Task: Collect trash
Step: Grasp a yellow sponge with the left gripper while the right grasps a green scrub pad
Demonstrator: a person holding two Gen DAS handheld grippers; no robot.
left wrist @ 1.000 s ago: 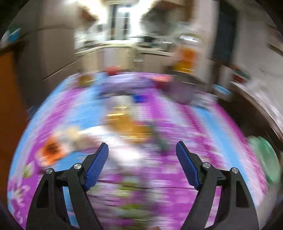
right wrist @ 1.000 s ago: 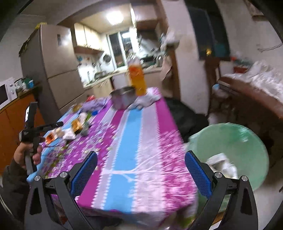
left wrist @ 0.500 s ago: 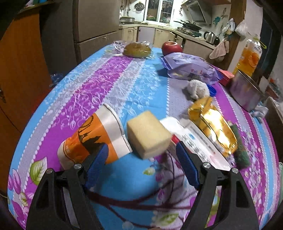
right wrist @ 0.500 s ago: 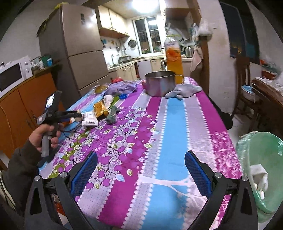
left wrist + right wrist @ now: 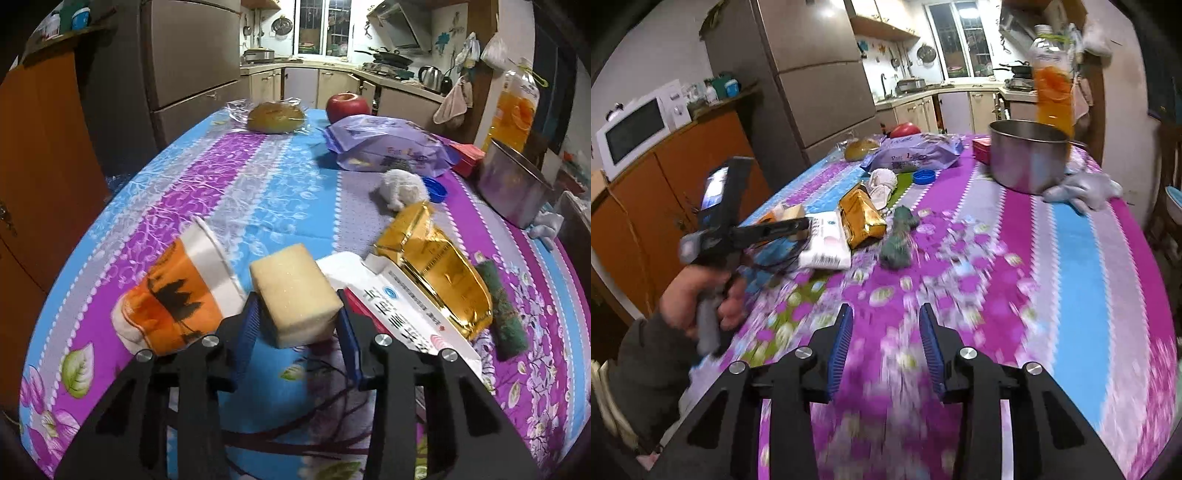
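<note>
My left gripper (image 5: pixel 297 328) is shut on a pale yellow sponge block (image 5: pixel 295 295), its blue pads against both sides. An orange paper cup (image 5: pixel 177 299) lies on its side just left of it. A white carton (image 5: pixel 399 314), a gold foil wrapper (image 5: pixel 436 273) and a green scrubber (image 5: pixel 506 317) lie to the right. A crumpled white tissue (image 5: pixel 402 188) lies further back. My right gripper (image 5: pixel 886 343) is half closed and empty above the tablecloth, well right of the left gripper (image 5: pixel 790 225).
A steel pot (image 5: pixel 1027 155), an orange juice bottle (image 5: pixel 1052 81), a grey cloth (image 5: pixel 1082 188), a purple bag (image 5: pixel 388 147), a red apple (image 5: pixel 347 105), wrapped bread (image 5: pixel 275 116) and a blue cap (image 5: pixel 436 186) stand on the table (image 5: pixel 1071 277). A fridge stands behind.
My left gripper has closed on the sponge block. My right gripper's jaws have narrowed a lot and it has swung left over the table.
</note>
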